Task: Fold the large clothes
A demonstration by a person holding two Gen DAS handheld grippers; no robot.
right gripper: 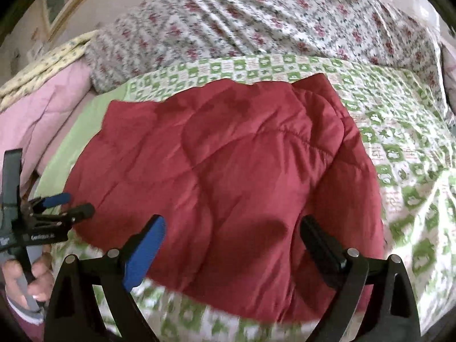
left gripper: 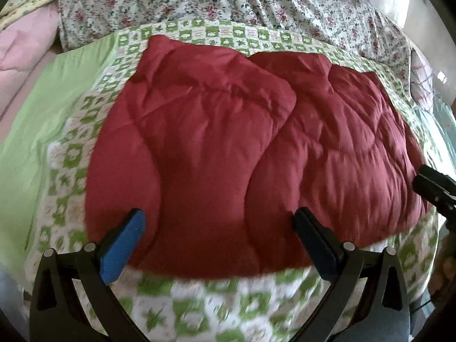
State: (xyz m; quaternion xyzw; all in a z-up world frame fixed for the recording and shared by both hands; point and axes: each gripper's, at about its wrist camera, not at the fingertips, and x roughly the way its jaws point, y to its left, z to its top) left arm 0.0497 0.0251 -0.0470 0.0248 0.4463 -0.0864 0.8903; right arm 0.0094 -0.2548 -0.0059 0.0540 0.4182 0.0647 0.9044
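The only lettering sits on the left gripper, seen in the right wrist view: small white print along its black body, too blurred to read. The green checked sheet carries faint marks, unreadable too.

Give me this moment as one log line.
red quilted jacket: partly folded on green checked cover | left gripper: open, above near hem | right gripper: open, holding nothing | fold unfinished

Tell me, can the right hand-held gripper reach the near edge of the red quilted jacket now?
Probably yes: the right hand-held gripper is open just above the red quilted jacket, and nothing lies between them.
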